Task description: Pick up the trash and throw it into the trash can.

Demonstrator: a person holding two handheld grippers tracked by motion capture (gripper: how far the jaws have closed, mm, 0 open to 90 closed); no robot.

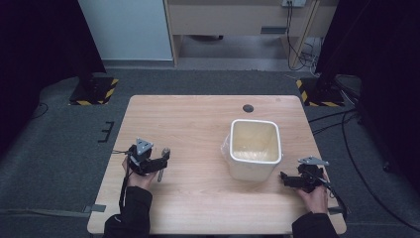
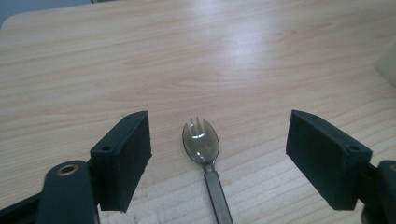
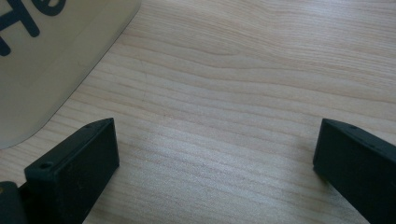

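High view: white bin [image 1: 253,148] stands upright on the wooden table [image 1: 198,124], right of centre, mouth up, with a clear liner bulging at its left side. Left gripper [image 1: 157,163] sits well left of the bin, low over the table, held in the person's left hand [image 1: 140,176]; forearm in a dark sleeve comes up from the bottom edge, gripper pointed roughly toward the bin. A spork [image 1: 163,163] lies on the table right at that gripper's tip, bowl end away from the person. Right gripper [image 1: 286,179] is just right of the bin's near corner, held in the right hand [image 1: 315,196], pointing left toward the bin, close to it but apart.

Left gripper view: jaws spread wide, nothing clamped. Spork [image 2: 203,154] lies flat on the table [image 2: 233,60] between them, tines pointing away, handle running back toward the camera; it touches neither jaw. Edge of the bin [image 2: 387,65] shows at far right.

Right gripper view: jaws spread wide, bare table [image 3: 243,93] between them. Bin wall [image 3: 51,60] with dark lettering is at upper left, just beside the left-hand jaw, not touching.
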